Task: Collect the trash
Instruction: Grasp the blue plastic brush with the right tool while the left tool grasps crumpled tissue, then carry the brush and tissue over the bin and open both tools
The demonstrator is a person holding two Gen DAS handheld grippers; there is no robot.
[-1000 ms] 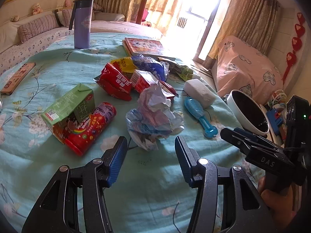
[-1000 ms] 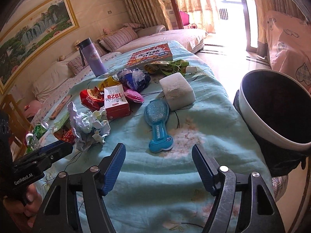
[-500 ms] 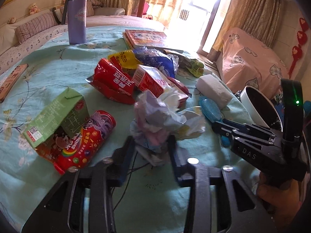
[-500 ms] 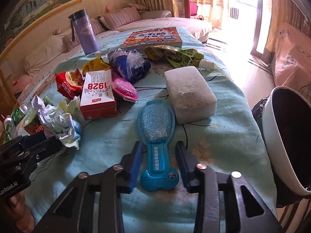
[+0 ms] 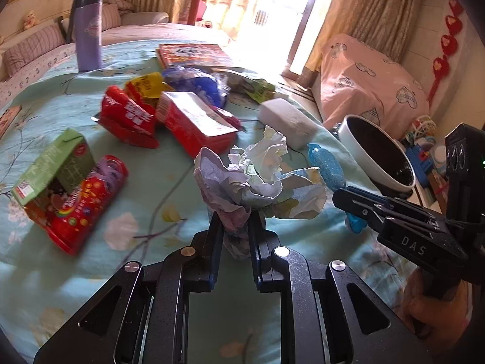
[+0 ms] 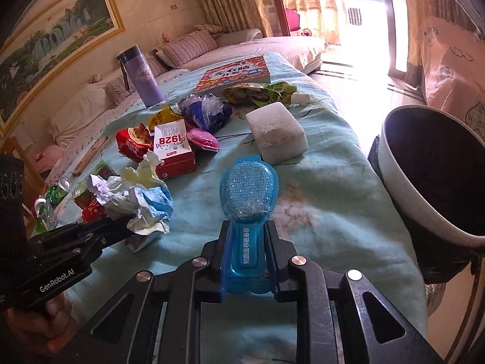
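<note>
Home living room: sofa (image 6: 194, 48), curtains (image 6: 230, 3), painting (image 6: 51, 48)

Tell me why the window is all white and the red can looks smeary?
Left wrist view: sun through the window washes it out, and the red can is motion-blurred. Right wrist view: same glare at the window, edges bent by the fisheye lens.

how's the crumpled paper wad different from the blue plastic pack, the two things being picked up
The crumpled paper wad is shapeless, creased and mixed white, lilac and pale blue; the blue plastic pack is flat, smooth and one shiny colour, with a rounded head and narrow neck.
The left tool pinches the wad by a lower fold, so most of it billows above; the right tool clamps the pack's printed neck.
Both are gripped, one per tool.
</note>
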